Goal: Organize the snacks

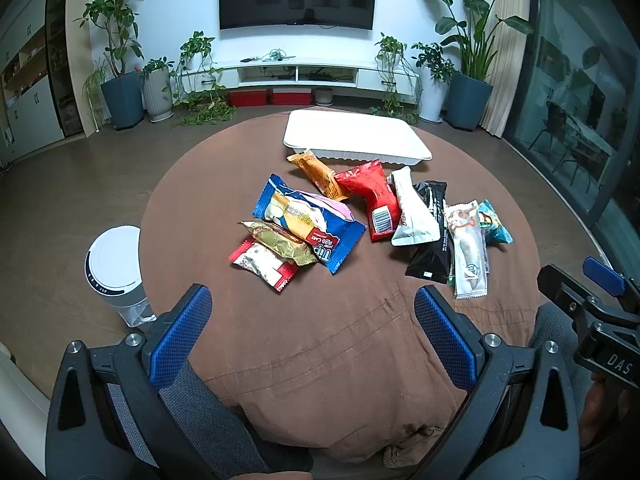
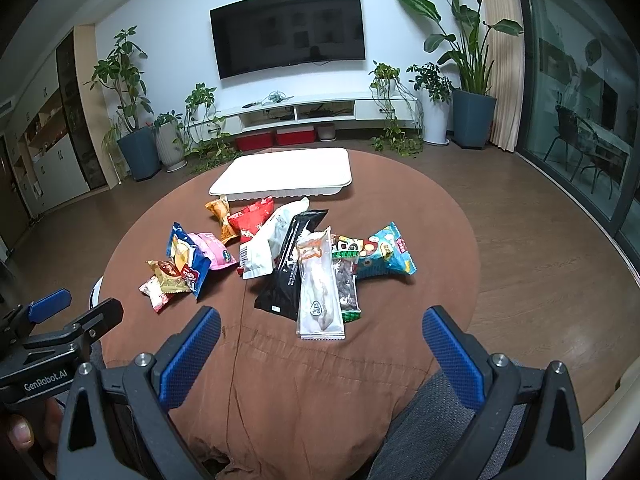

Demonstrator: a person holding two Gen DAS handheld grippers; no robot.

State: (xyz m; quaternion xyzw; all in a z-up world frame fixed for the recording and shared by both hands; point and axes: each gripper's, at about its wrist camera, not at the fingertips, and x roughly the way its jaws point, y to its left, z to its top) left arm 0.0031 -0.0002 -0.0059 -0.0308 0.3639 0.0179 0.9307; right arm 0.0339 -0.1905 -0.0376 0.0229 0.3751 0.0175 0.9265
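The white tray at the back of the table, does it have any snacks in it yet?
No, the white tray shows nothing inside; the snacks lie before it.

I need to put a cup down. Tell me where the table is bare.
Bare cloth lies between the snack pile and both open hand-held grippers, left and right, and right of the teal packet toward the table's edge. Crowded: from the white tray through the overlapping packets.

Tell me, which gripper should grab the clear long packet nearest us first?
Probably the right gripper: the clear long plastic packet lies just ahead between its open blue fingers. From the left gripper, also open, the packet sits off to the right.
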